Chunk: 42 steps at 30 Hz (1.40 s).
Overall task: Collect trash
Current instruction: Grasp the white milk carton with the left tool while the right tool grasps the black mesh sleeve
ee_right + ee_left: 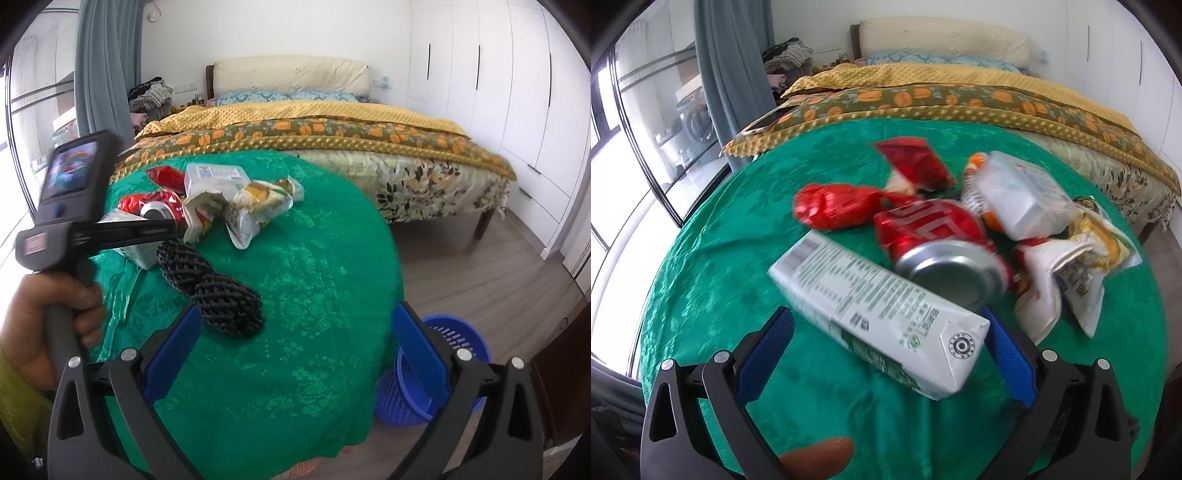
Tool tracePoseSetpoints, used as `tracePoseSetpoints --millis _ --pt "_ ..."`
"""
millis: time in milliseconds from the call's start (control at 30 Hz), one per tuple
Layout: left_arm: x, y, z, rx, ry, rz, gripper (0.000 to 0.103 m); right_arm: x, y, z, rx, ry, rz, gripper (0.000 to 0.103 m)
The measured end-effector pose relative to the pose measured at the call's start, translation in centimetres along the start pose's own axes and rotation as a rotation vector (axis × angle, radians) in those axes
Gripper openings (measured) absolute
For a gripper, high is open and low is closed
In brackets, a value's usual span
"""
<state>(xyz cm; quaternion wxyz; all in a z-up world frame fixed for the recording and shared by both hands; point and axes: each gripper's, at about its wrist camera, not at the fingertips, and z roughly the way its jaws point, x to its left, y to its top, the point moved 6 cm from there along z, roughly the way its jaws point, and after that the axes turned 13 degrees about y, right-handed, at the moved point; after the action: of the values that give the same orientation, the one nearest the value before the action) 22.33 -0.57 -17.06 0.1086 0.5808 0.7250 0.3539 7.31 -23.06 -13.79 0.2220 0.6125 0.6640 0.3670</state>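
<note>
My left gripper (pixel 886 317) is open over the round green-clothed table (pixel 701 277). A white and green drink carton (pixel 879 306) lies slantwise between its blue fingers; the right finger (pixel 1008 354) is at the carton's end and the left finger stands apart from it. Behind the carton lie a red can (pixel 934 240), a crumpled red wrapper (pixel 831 206), a red packet (pixel 916 162), a clear plastic pack (pixel 1015 192) and a yellow snack bag (pixel 1082 258). My right gripper (pixel 299 317) is open and holds nothing, nearer the table's front edge, beside a black mesh bundle (pixel 210 288).
A blue slotted bin (pixel 443 369) stands on the wood floor to the right of the table, below its edge. A bed (pixel 332 133) with a yellow blanket lies behind the table. A hand (pixel 48 314) grips the left tool's handle. White wardrobes line the right wall.
</note>
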Motion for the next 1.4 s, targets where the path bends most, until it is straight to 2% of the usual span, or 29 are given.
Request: tracePoseSetpoints --millis 167,300,367,433,567,600,633,667,700,733,800,867,933,1000,1033,1067,1133,1200,1333,1400 --pt "6.7 -2.7 0.1 0.021 -0.035 -0.025 0.099 -0.2 0.0 1.6 0.03 0.03 -0.007 0.098" --pt "11.2 -4.2 1.0 0.032 -0.063 -0.024 0.099 0.9 0.2 3.7 0.089 0.118 -0.045 0.098" --pt "11.9 -4.6 1.5 0.035 -0.069 -0.007 0.099 2.0 0.4 5.2 0.14 0.219 -0.088 0.098" --pt "12.3 -5.1 2.0 0.047 -0.086 0.019 0.099 2.9 0.6 6.7 0.201 0.282 -0.13 0.098" --pt "11.7 -6.1 3.2 0.084 -0.108 0.059 0.099 4.6 0.5 9.2 0.299 0.309 -0.248 0.098" --pt "11.6 -6.1 3.1 0.062 -0.107 0.063 0.099 4.9 0.5 9.5 0.309 0.305 -0.266 0.097" --pt "11.6 -6.2 3.2 0.061 -0.107 0.066 0.099 5.1 0.6 9.7 0.314 0.311 -0.275 0.09" --pt "11.5 -6.2 3.2 0.06 -0.108 0.067 0.099 5.3 0.6 9.7 0.319 0.328 -0.281 0.075" --pt "11.5 -6.2 3.2 0.059 -0.109 0.069 0.099 5.6 0.6 9.9 0.329 0.337 -0.279 0.069" --pt "11.5 -6.2 3.2 0.056 -0.11 0.07 0.099 5.6 0.6 9.9 0.338 0.334 -0.275 0.058" --pt "11.5 -6.3 3.2 0.056 -0.11 0.069 0.099 5.9 0.4 9.7 0.352 0.348 -0.249 0.052" --pt "11.5 -6.3 3.2 0.056 -0.109 0.068 0.099 5.7 0.1 9.0 0.375 0.398 -0.159 0.052" --pt "11.6 -6.4 3.2 0.066 -0.112 0.065 0.099 5.5 0.2 8.4 0.382 0.408 -0.123 0.052" --pt "11.6 -6.4 3.1 0.076 -0.113 0.079 0.099 5.6 0.3 8.0 0.381 0.413 -0.115 0.063" --pt "11.6 -6.4 2.9 0.079 -0.142 0.08 0.099 5.7 0.4 7.9 0.386 0.419 -0.117 0.074" --pt "11.6 -6.3 2.6 0.078 -0.174 0.078 0.099 5.9 0.4 7.7 0.39 0.419 -0.125 0.077" --pt "11.6 -5.6 1.4 0.054 -0.267 0.078 0.099 6.0 1.0 7.6 0.397 0.406 -0.165 0.077" --pt "11.4 -3.9 0.2 0.024 -0.318 0.112 0.099 6.2 1.6 7.7 0.403 0.402 -0.196 0.077" --pt "10.0 -0.2 0.5 0.02 -0.38 0.183 0.099 6.3 2.8 8.7 0.427 0.393 -0.223 0.077" --pt "9.1 1.3 1.9 0.051 -0.367 0.223 0.099 6.3 3.3 9.8 0.455 0.379 -0.222 0.077"
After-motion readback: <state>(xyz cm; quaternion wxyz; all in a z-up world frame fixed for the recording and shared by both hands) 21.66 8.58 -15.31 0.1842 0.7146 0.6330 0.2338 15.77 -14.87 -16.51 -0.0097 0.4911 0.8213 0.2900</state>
